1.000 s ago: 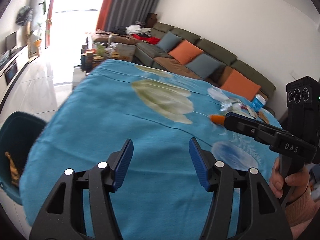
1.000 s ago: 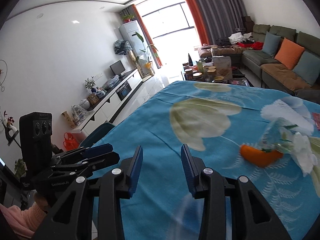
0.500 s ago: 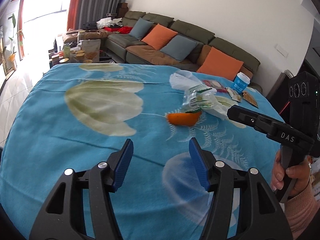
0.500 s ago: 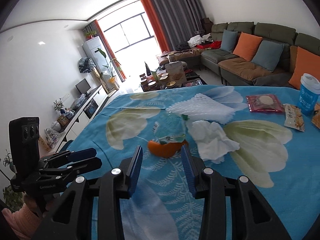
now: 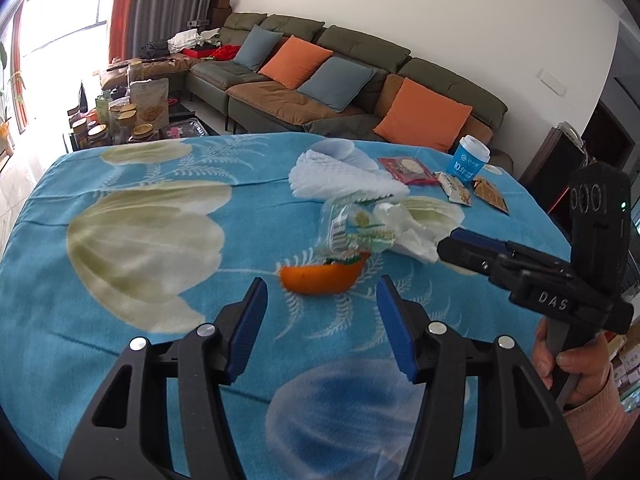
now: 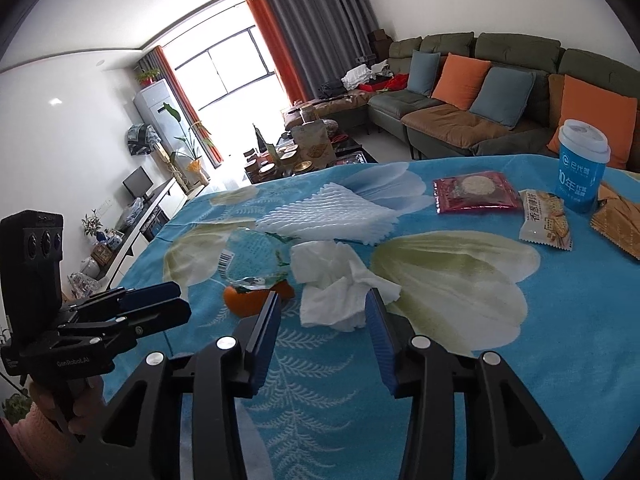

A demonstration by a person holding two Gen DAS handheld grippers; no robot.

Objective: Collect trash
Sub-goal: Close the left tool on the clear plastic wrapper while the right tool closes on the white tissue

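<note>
While left gripper (image 5: 320, 300) gapes empty near orange peel (image 5: 322, 278), right gripper (image 6: 322, 320) opening, empty, toward crumpled tissue (image 6: 336, 284).

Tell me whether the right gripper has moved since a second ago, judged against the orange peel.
Yes. In the right wrist view the right gripper has swung toward the trash: the orange peel, earlier off to its right, now lies just left of its opening jaws, with the crumpled tissue ahead.

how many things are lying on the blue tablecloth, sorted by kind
Snack packets: 3, red, white, orange
Cups: 1, blue paper cup
Crumpled tissues: 1
White foam fruit nets: 1
Clear plastic wrappers: 1
Orange peels: 1
Total: 8
</note>
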